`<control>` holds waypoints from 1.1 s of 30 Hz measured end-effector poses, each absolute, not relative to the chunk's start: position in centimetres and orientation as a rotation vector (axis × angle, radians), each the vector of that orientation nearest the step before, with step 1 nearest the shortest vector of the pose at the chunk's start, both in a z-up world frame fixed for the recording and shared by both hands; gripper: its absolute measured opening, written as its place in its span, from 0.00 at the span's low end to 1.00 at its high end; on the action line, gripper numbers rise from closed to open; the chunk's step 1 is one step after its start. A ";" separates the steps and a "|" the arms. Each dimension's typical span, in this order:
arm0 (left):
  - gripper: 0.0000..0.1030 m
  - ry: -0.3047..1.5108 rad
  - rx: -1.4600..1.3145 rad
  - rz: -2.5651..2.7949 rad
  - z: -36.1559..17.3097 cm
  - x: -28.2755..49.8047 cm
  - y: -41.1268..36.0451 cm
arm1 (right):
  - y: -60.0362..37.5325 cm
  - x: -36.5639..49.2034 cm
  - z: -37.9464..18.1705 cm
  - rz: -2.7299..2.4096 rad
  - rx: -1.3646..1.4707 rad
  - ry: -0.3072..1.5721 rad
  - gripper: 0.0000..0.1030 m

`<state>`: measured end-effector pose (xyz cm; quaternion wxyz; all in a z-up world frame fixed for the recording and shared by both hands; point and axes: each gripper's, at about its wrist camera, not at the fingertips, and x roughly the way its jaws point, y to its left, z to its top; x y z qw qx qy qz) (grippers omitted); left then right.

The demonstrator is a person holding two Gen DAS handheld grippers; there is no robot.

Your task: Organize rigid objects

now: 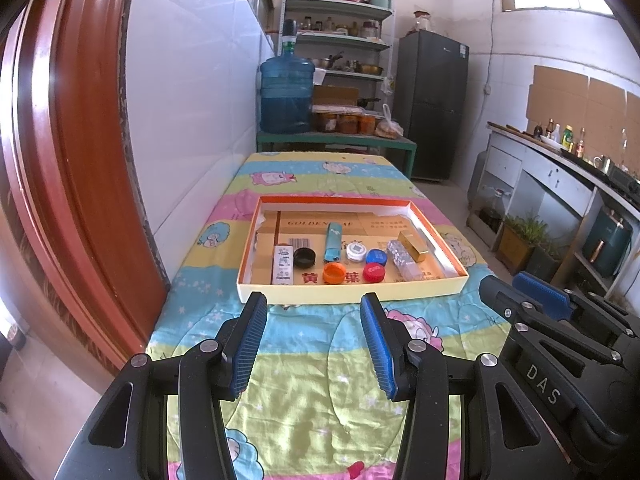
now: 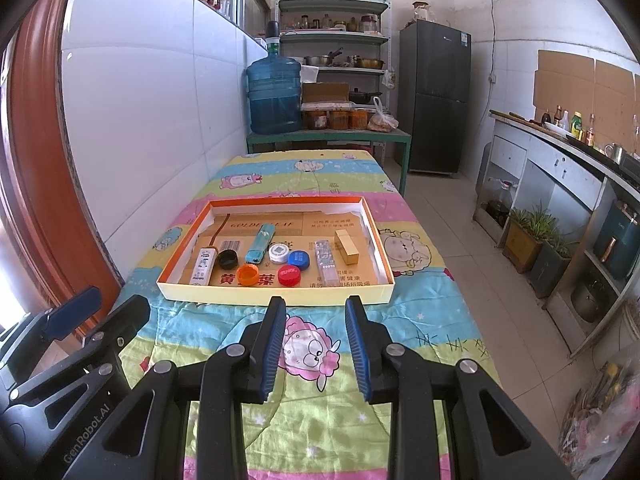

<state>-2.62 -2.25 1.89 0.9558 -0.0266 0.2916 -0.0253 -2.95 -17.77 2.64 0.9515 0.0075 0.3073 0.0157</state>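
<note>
Orange-rimmed tray (image 2: 176, 280) on a pastel striped cartoon-sheep cloth (image 2: 420, 312).

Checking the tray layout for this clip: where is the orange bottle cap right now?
In both wrist views the orange bottle cap lies in the shallow cardboard tray, near its front wall, between the black cap and the red cap.

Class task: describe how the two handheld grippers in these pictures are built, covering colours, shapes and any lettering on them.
Both are black plastic tools with angular cut-out linkage arms joined by round silver pins. The left gripper and right gripper each carry two flat fingers faced with ribbed blue pads. White lettering shows on the bodies: "DAS" on the right gripper, "GenRobot.AI" on the left. No cables, hands or sleeves are visible.
</note>
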 end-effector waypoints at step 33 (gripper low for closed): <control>0.49 0.597 -0.052 -0.052 1.4 -2.7 -2.3 | -17.8 -2.9 2.2 0.032 0.016 0.629 0.30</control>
